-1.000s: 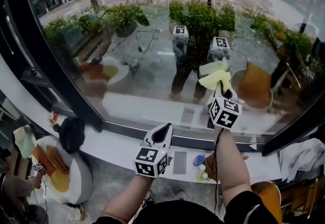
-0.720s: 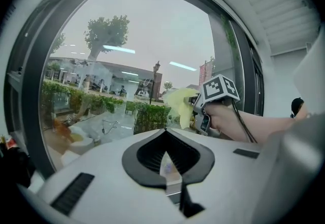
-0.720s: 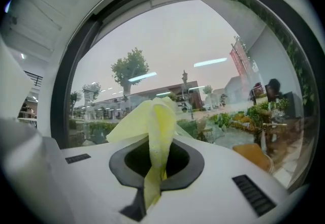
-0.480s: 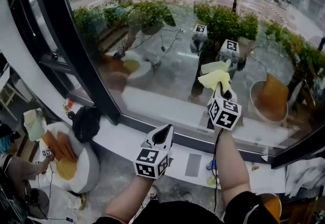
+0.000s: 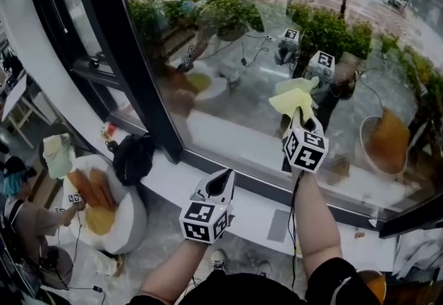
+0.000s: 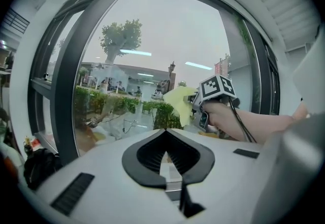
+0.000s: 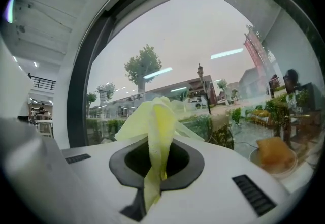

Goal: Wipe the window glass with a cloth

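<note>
At head view's centre, the right forearm reaches toward 12 o'clock, its right gripper [image 5: 300,120] holding the yellow cloth [image 5: 293,99] up at the window glass [image 5: 228,89]. The left gripper [image 5: 220,181] sits lower, at its 7 o'clock.
Left gripper view: jaws together, nothing between them.
Right gripper view: jaws clamped on the cloth.

Two grippers [image 5: 223,176] [image 5: 302,119], one cloth [image 5: 291,99], one window [image 5: 228,124]
</note>
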Demonstrator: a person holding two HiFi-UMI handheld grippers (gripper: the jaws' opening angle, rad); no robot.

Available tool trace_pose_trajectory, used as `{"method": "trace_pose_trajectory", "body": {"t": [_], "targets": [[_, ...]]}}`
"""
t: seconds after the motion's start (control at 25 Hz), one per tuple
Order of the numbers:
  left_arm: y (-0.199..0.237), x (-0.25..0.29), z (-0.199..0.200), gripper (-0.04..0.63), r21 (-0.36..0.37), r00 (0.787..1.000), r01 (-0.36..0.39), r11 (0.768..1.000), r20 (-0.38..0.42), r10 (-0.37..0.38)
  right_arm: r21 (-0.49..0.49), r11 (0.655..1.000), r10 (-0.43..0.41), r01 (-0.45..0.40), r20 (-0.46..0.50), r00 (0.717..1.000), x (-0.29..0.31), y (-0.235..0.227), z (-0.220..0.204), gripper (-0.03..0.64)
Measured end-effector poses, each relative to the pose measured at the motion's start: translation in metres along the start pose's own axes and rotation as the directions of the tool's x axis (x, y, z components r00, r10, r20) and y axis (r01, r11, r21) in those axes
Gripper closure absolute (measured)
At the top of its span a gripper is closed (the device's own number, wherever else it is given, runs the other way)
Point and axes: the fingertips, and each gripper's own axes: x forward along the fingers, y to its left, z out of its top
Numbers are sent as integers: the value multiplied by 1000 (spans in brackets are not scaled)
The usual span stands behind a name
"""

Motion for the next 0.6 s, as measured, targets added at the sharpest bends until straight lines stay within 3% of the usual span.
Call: {"method": "trace_pose_trajectory", "body": {"t": [0.6], "targets": [[111,-13,3,589,-9,999,-44,999,-16,44,6,998,55,-55,-18,998,67,113,-20,584]]}}
